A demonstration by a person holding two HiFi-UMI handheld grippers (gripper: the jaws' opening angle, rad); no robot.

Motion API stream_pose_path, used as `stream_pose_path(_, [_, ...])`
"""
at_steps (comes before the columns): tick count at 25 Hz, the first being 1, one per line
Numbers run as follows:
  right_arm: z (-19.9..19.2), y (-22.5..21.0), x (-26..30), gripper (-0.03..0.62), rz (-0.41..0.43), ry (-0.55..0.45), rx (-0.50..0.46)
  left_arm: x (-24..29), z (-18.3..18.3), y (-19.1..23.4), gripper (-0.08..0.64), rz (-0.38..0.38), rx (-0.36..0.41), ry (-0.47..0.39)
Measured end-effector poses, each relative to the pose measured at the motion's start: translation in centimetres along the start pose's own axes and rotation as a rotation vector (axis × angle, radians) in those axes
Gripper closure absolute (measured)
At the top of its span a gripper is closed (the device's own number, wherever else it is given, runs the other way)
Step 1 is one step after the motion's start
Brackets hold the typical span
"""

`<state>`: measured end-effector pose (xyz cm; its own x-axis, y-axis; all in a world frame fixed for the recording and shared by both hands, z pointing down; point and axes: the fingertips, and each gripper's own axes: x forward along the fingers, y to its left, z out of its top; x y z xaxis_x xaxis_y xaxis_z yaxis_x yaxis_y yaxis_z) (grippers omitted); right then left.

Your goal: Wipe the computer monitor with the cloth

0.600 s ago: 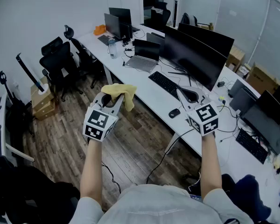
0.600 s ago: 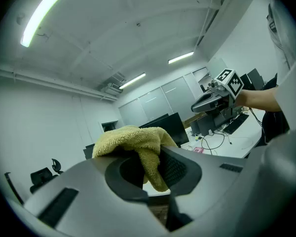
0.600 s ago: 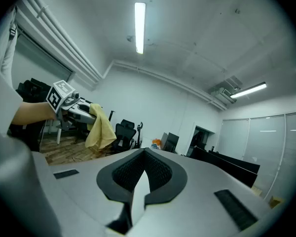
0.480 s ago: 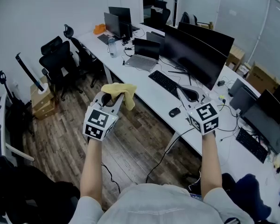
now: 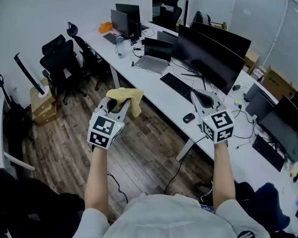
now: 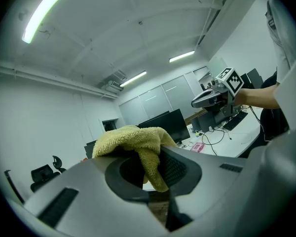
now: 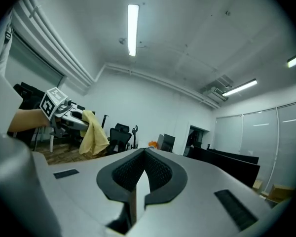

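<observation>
A yellow cloth [image 5: 125, 97] hangs from my left gripper [image 5: 118, 103], which is shut on it above the wooden floor, left of the desk. In the left gripper view the cloth [image 6: 138, 142] bunches over the closed jaws of the left gripper [image 6: 150, 169]. The wide black monitor [image 5: 208, 58] stands on the white desk, ahead of my right gripper [image 5: 202, 97]. The right gripper [image 7: 143, 169] is shut with nothing in it, held over the desk's front edge. From the right gripper view the cloth [image 7: 92, 132] shows at the left and the monitor [image 7: 227, 159] at the right.
On the white desk [image 5: 154, 95] lie a keyboard [image 5: 178, 87], a mouse [image 5: 188, 117] and a laptop [image 5: 154, 56]. Black office chairs [image 5: 64, 63] and cardboard boxes [image 5: 42, 105] stand at the left. More monitors [image 5: 283, 128] sit at the right.
Both grippers stay nearly where they were, the cloth still held in the left one. The view has shifted slightly, so the desk sits a little farther right.
</observation>
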<state>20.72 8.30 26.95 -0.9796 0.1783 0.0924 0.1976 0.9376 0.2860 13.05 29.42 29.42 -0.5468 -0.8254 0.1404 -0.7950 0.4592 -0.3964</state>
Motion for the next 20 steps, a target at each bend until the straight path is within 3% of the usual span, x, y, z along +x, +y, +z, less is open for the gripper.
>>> stream_pose_path(11, [0.4,6.2,4.5,0.565,-0.020,0.019,0.000,-2.5,-4.4,4.7,0.502,-0.068,0.033,0.028])
stream_pose_path(20, [0.7,6.3,8.0,0.565,-0.039,0.038,-0.010,-1.5,-6.1,7.9,0.502,-0.079,0.023,0.032])
